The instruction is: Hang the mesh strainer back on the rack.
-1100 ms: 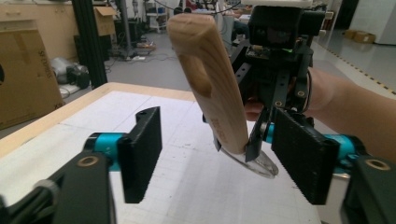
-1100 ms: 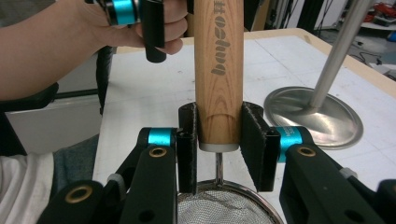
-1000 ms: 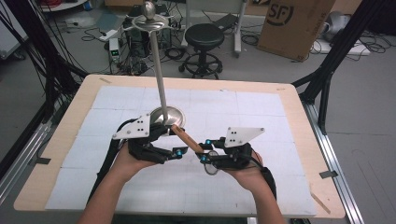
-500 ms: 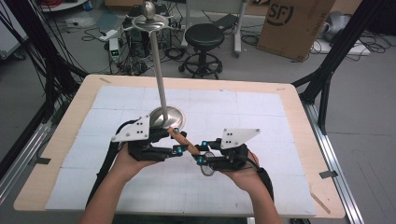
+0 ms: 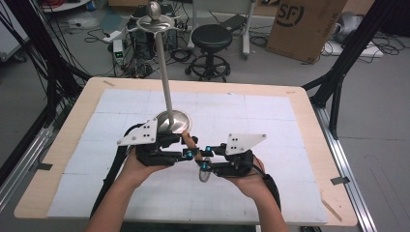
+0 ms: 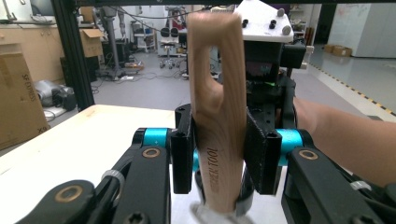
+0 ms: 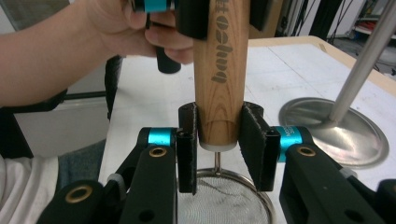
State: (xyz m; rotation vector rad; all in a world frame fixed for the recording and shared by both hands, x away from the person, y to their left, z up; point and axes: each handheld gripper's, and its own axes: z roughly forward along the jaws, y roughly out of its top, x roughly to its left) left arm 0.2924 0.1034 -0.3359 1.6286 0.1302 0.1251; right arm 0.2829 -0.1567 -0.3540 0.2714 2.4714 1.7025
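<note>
Standing by, I saw the strainer (image 5: pixel 205 173) held off the tabletop (image 5: pixel 309 145), just in front of the stand's base (image 5: pixel 173 121). Right tool (image 7: pixel 218 140) was clamped on the wooden handle (image 6: pixel 217 116) near the mesh; left tool (image 6: pixel 218 158) had just been closing on the handle's far end. Handover looked abt half done; hanging it on the stand prob. left.

Grey floor (image 5: pixel 382 145) strewn with cables; black stool (image 5: pixel 212 38), cardboard box (image 5: pixel 304 24); wooden table (image 5: pixel 309 125), white mat
</note>
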